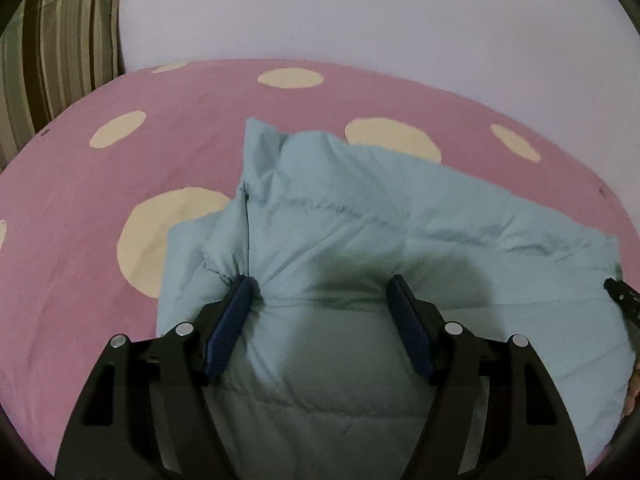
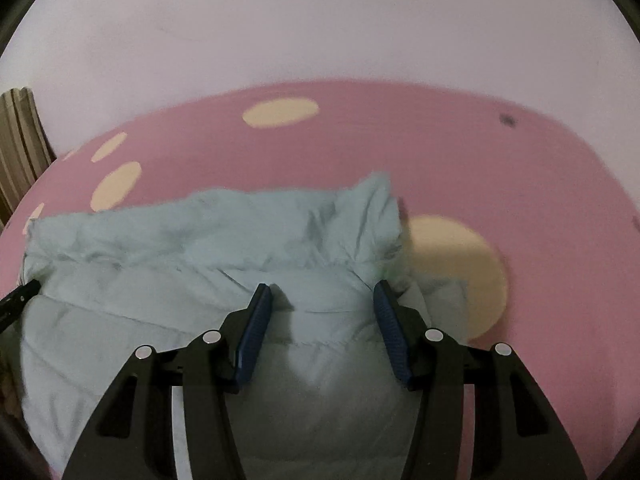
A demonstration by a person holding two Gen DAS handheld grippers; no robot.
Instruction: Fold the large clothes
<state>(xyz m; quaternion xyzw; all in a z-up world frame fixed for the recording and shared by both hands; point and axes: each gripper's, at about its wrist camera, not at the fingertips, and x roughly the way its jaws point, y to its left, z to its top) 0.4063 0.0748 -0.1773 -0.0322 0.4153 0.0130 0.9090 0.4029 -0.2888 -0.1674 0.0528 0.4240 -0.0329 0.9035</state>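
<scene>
A light blue puffy jacket (image 1: 360, 232) lies bunched on the pink bed sheet (image 1: 80, 200) with cream dots. My left gripper (image 1: 320, 284) is open, its blue pads (image 1: 228, 328) pressed down astride a thick fold near the jacket's left edge. In the right wrist view the same jacket (image 2: 180, 248) spreads to the left. My right gripper (image 2: 322, 292) is open, its pads (image 2: 256, 332) astride a fold near the jacket's right edge. Each gripper's tip shows at the other view's edge: the right gripper (image 1: 620, 296) and the left gripper (image 2: 20, 296).
A striped brown and green pillow (image 1: 60, 48) stands at the back left against the pale wall (image 1: 360, 12); it also shows in the right wrist view (image 2: 20, 140). The sheet (image 2: 520, 184) extends right of the jacket.
</scene>
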